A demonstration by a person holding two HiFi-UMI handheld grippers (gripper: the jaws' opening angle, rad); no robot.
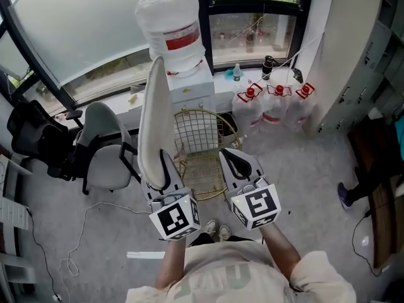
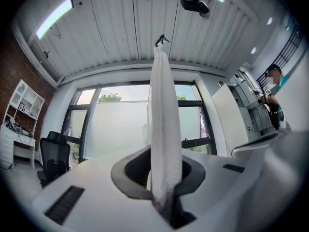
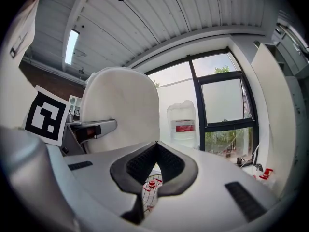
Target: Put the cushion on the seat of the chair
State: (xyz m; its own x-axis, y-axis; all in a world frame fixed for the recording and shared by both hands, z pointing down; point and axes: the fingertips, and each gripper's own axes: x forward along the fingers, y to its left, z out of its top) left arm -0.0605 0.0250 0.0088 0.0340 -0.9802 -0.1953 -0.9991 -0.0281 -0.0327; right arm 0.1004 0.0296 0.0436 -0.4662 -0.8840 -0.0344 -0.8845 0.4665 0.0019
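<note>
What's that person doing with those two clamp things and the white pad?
A person holds a gripper in each hand. The left gripper clamps a white cushion by its edge, held upright near a gold wire chair. The right gripper is shut and empty. The cushion is not yet on the chair.

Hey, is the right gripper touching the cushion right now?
Apart. The head view shows the wire chair between the right gripper and the cushion clamped in the left gripper.

White left gripper (image 1: 165, 172), right gripper (image 1: 232, 158) — perhaps beige shirt (image 1: 221, 276)
</note>
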